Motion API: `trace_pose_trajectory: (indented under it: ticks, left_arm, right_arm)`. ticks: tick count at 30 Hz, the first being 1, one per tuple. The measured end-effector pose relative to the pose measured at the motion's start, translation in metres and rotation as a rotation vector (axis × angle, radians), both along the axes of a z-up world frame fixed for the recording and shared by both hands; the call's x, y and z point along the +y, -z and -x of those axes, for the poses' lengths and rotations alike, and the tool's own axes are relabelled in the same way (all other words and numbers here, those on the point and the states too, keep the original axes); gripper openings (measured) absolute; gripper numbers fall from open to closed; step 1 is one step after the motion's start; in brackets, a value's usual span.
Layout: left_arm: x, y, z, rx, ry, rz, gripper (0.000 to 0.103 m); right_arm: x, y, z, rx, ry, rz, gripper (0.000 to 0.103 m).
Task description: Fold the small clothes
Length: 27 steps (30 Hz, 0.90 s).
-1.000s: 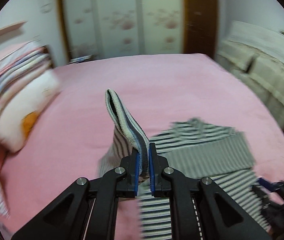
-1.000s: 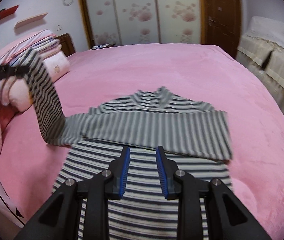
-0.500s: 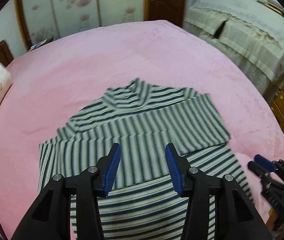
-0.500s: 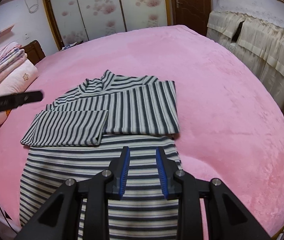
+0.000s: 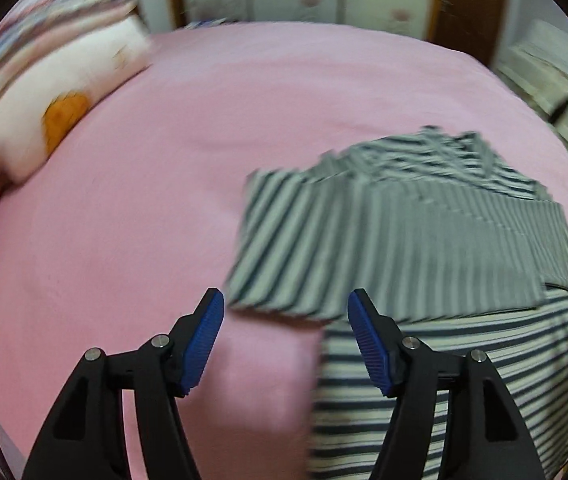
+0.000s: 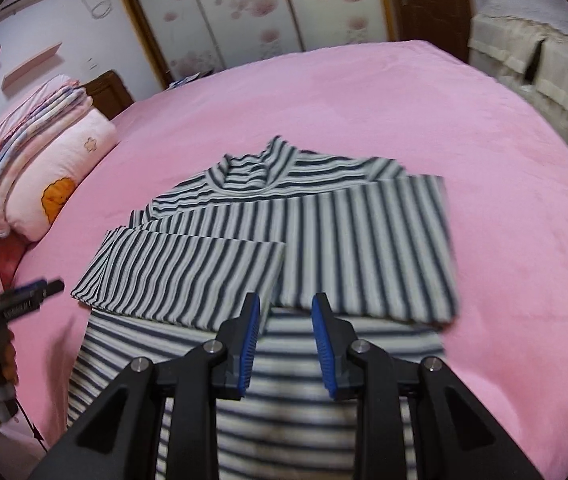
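The wide bed covered in a soft pink plush blanket (image 6: 364, 92) is seen carrying the small long-sleeved knit top in dark-and-white stripes (image 6: 268, 364), which is spread flat near the bed's front edge with its collar pointing away. Both sleeves are already folded across the chest: the longer striped sleeve (image 6: 364, 240) is laid crosswise beneath the collar, and the shorter striped sleeve end (image 6: 180, 276) is laid over its left part. The lengthwise fold of the body is judged to remain, since the lower hem part is not yet doubled over. Compared with a second ago, the sleeve end once pinched and lifted is now released onto the shirt. The left tongs (image 5: 286, 336), whose jaws have just been opening, are spread with nothing between them, above the shirt's left edge. The right tongs (image 6: 286, 344) are held partly apart, empty, over the shirt's middle.
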State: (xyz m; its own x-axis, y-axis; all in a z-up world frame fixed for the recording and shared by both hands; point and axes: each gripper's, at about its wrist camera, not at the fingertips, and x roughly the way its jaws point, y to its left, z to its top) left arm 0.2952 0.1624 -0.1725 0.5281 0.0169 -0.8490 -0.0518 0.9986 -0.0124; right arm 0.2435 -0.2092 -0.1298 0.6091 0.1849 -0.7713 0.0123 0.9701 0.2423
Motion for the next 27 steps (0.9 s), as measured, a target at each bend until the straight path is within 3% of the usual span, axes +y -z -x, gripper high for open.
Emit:
trace_pose_trajectory:
  ticks: [8, 15, 19, 20, 21, 24, 27]
  left_arm:
    - [0.055, 0.062, 0.011, 0.084, -0.154, 0.132, 0.063]
    - [0.058, 0.071, 0.008, 0.058, -0.156, 0.170, 0.067]
    - [0.055, 0.075, 0.002, 0.052, -0.156, 0.178, 0.067]
    - [0.053, 0.075, 0.000, 0.051, -0.157, 0.177, 0.067]
    - [0.052, 0.074, 0.000, 0.050, -0.158, 0.178, 0.067]
    - [0.048, 0.074, -0.005, 0.046, -0.159, 0.188, 0.067]
    - [0.043, 0.073, -0.013, 0.040, -0.153, 0.197, 0.067]
  right_arm:
    - [0.001, 0.056, -0.067, 0.156, -0.014, -0.078, 0.027]
    - [0.006, 0.079, -0.090, 0.205, -0.002, -0.141, 0.027]
    - [0.021, 0.079, -0.096, 0.183, -0.039, -0.107, 0.026]
    - [0.026, 0.078, -0.096, 0.174, -0.054, -0.085, 0.022]
    - [0.032, 0.076, -0.096, 0.164, -0.073, -0.057, 0.005]
    - [0.046, 0.057, -0.091, 0.115, -0.112, 0.015, 0.006]
    - [0.056, 0.016, -0.085, 0.017, -0.136, 0.047, 0.006]
